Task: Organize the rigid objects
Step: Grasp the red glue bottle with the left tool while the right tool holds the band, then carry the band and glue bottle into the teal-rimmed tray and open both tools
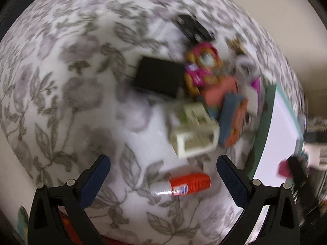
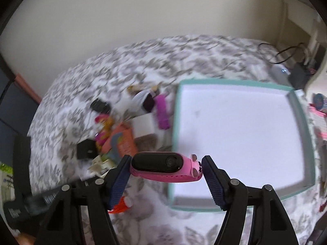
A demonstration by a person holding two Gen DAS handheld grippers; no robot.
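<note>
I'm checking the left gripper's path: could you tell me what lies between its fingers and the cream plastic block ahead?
In the left wrist view, only the orange glue bottle lies on the floral cloth between the left gripper and the cream block.

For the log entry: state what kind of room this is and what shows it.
Probably a bedroom: the work surface looks like a bed under a grey floral bedspread against a plain wall, with small personal clutter beside a teal box and cables nearby.

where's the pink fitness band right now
In the right wrist view, the pink fitness band with black screen sits clamped in the right gripper, above the near-left edge of the teal-rimmed white tray.
</note>
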